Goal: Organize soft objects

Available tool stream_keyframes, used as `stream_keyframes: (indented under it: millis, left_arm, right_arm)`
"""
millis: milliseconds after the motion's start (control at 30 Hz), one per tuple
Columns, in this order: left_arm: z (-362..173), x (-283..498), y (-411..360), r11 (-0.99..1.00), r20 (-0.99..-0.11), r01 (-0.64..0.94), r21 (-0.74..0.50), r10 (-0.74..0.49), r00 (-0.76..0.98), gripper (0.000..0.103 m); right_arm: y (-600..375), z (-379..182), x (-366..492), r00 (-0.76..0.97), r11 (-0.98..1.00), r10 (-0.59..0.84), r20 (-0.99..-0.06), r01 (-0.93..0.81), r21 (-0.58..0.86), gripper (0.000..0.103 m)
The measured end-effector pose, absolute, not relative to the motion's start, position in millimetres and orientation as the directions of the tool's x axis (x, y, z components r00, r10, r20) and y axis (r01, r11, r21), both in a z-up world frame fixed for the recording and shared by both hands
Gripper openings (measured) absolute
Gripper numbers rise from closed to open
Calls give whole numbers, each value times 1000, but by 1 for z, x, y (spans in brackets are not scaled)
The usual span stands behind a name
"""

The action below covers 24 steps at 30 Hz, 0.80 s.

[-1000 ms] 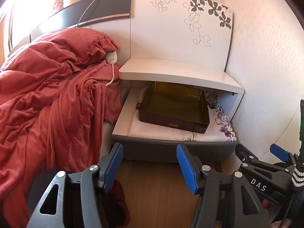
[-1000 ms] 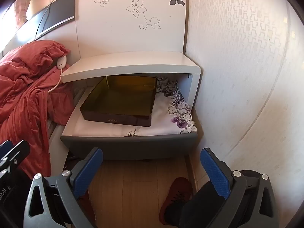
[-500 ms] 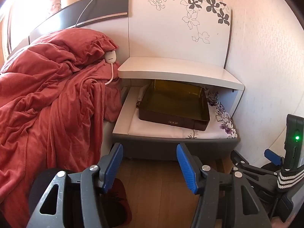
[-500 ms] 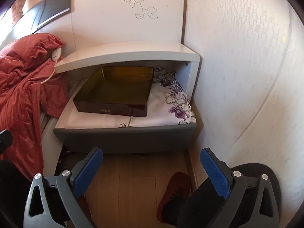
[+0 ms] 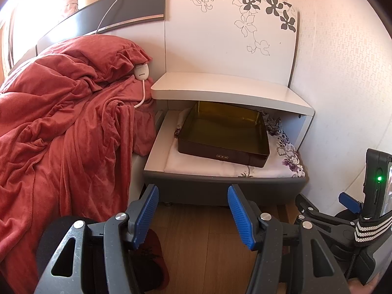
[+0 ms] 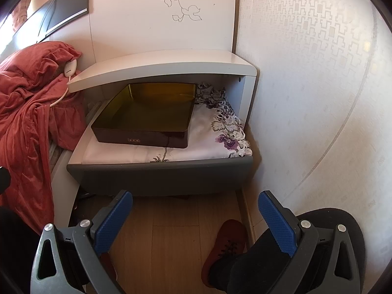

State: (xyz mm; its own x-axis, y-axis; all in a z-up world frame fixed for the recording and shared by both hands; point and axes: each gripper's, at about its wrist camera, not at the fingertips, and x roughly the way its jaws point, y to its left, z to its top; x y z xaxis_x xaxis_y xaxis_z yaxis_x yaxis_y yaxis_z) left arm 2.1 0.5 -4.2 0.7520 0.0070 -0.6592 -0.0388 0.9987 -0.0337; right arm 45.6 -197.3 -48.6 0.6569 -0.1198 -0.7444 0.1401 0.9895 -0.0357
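Observation:
A rumpled red blanket [image 5: 56, 127] [image 6: 22, 112] covers the bed at the left and hangs down its side. A white cloth with purple flowers [image 5: 286, 152] [image 6: 220, 132] lies in the open lower shelf of the nightstand, under a dark box with a yellow inside [image 5: 225, 132] [image 6: 147, 112]. My left gripper [image 5: 193, 210] hovers over the wooden floor in front of the nightstand, open and empty. My right gripper [image 6: 196, 213] [image 5: 325, 201] is also open and empty, low before the nightstand and to the right of the left one.
The nightstand has a white top shelf [image 5: 227, 90] [image 6: 161, 66] and a grey front [image 6: 161, 176]. A white corded controller [image 5: 141, 71] rests on the blanket. A person's red shoes [image 6: 227, 242] [image 5: 152, 257] stand on the floor. A wallpapered wall [image 6: 318, 98] closes the right side.
The right gripper has sunk a little and come closer to the nightstand. The left gripper has kept still.

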Motion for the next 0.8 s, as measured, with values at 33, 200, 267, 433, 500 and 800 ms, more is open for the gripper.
stream_keyframes:
  millis: [33, 200, 267, 433, 500, 800]
  left_arm:
    - [-5, 2, 0, 999, -660, -38, -34, 6, 751, 60]
    - [-7, 2, 1, 999, -664, -36, -37, 2, 748, 60]
    - [-7, 3, 1, 999, -665, -39, -37, 4, 747, 60]
    - [-8, 3, 2, 998, -667, -38, -41, 2, 745, 60]
    - [-8, 3, 2, 998, -667, -40, -39, 4, 745, 60]
    - [-9, 4, 4, 998, -670, -42, -42, 3, 742, 60]
  right_arm:
    - [-197, -49, 46, 657, 990, -120, -745, 139, -36, 103]
    - [-198, -50, 46, 653, 989, -120, -748, 144, -34, 103]
    - [-198, -50, 46, 652, 989, -118, -749, 141, -34, 103]
    - [-200, -51, 48, 651, 990, -117, -750, 137, -35, 103]
    - [-200, -52, 48, 651, 990, -116, -750, 137, -35, 103]
    - [-200, -53, 48, 647, 990, -116, -753, 136, -35, 103]
